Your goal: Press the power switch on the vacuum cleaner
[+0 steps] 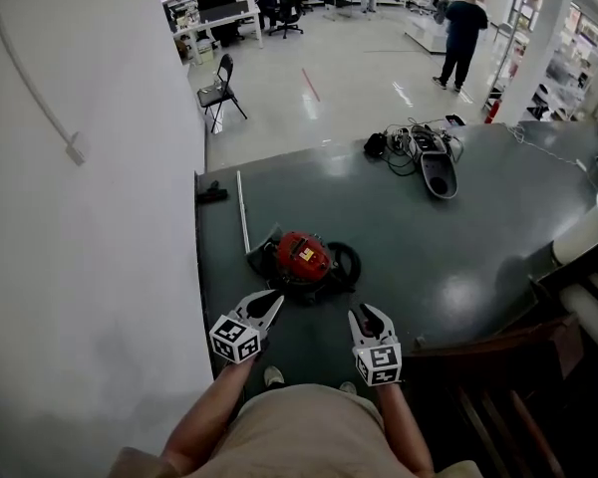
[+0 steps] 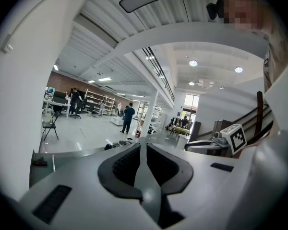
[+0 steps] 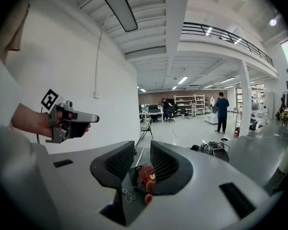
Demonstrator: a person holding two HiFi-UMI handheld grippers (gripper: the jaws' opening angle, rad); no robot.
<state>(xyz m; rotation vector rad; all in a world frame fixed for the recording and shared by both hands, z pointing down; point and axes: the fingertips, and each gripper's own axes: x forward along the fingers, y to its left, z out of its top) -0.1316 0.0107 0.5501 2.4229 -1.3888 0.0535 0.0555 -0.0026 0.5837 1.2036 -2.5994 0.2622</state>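
The vacuum cleaner [image 1: 304, 257] is red and black.

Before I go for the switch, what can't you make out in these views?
- Head view: the red vacuum cleaner is too small to pick out its power switch; only a yellow patch shows on top.
- Right gripper view: the vacuum cleaner shows only through the gap between the jaws, which cover the rest.
- Left gripper view: no vacuum cleaner; the left gripper blocks everything below with its own body.
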